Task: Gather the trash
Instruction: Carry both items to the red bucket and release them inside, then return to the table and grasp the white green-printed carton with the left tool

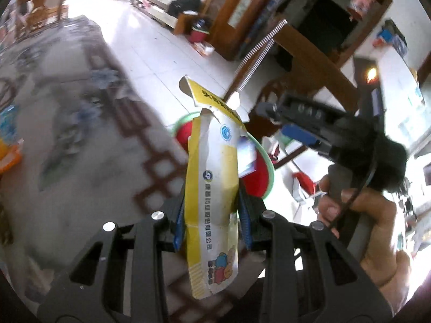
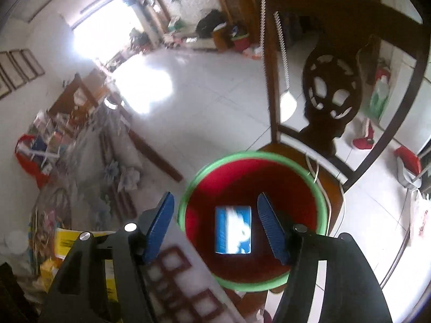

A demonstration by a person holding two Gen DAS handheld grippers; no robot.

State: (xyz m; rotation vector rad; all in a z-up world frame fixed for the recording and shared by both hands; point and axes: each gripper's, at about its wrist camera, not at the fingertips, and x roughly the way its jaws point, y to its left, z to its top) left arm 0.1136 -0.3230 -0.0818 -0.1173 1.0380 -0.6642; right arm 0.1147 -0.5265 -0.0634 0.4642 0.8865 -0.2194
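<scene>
clamped between the blue pads of the left claw (image 1: pixel 212 215) is a crumpled yellow and white carton (image 1: pixel 212 188), standing upright with its torn flap sticking up past the fingertips and its printed end hanging back toward the black linkage. just beyond the carton, partly hidden behind it, sits a red basin (image 1: pixel 258 177) with a green rim. to the right of that claw a hand (image 1: pixel 361 215) grips the handle of the other tool.

the right claw (image 2: pixel 215 226) is spread wide and holds nothing, its two blue pads (image 2: pixel 272 231) apart on either side of the basin's mouth. straight ahead between them, down in the red basin (image 2: pixel 188 188), lies a blue and white box (image 2: pixel 233 230), flat on the bottom. the basin rests on the seat of a dark wooden chair (image 2: pixel 331 86) with a carved back. off to the left of this claw runs the bench (image 2: pixel 172 277) under a patterned cloth, with a yellow packet (image 2: pixel 64 242) on it among blurred clutter that i cannot make out.
</scene>
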